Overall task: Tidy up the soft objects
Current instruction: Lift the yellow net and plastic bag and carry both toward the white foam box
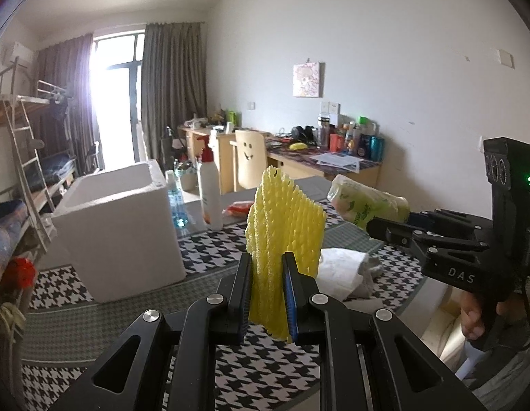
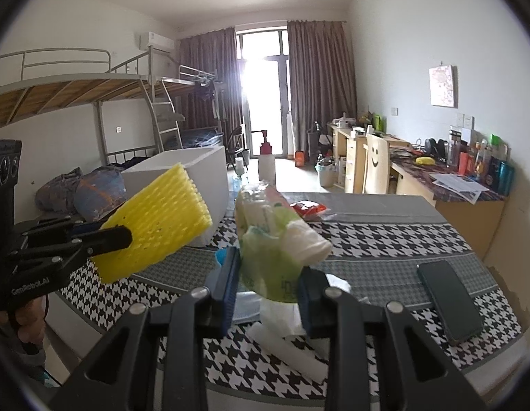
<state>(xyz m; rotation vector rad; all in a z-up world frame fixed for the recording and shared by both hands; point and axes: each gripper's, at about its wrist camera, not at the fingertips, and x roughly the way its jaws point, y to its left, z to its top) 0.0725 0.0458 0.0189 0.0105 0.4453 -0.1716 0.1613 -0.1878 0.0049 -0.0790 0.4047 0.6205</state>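
A dark phone (image 2: 450,299) lying near the right edge of the counter (image 2: 378,236) is shown only by the right wrist view. The blue-tinted bottle (image 1: 174,202) standing behind the white foam box (image 1: 117,226) is shown clearly only by the left wrist view, along with the hand (image 1: 473,318) that carries the right gripper (image 1: 374,227).

The yellow foam net (image 1: 282,236) is gripped by the left gripper (image 1: 266,298), its jaws clenched on the net's lower part. In the left view the net stands upright with its long axis vertical, lifted above the checked cloth of the counter; from the right view it is seen to slant up and to the right from the jaws, in front of the foam box.

A soft green-and-white packet (image 2: 275,239) is held in the jaws of the right gripper, which are closed on its lower end. Its long axis rises from the jaws and leans forward, and it is held clear of the counter. In the left view the packet juts out leftward from those jaws.

The foam box is seen at the far left part of the counter, its top open; what lies inside cannot be told. A white pump bottle (image 1: 210,188) with a red collar stands just beside the box. White cloth or tissue (image 1: 347,270) lies on the counter below the two grippers, and a red-and-white packet (image 2: 307,208) lies toward the far edge.
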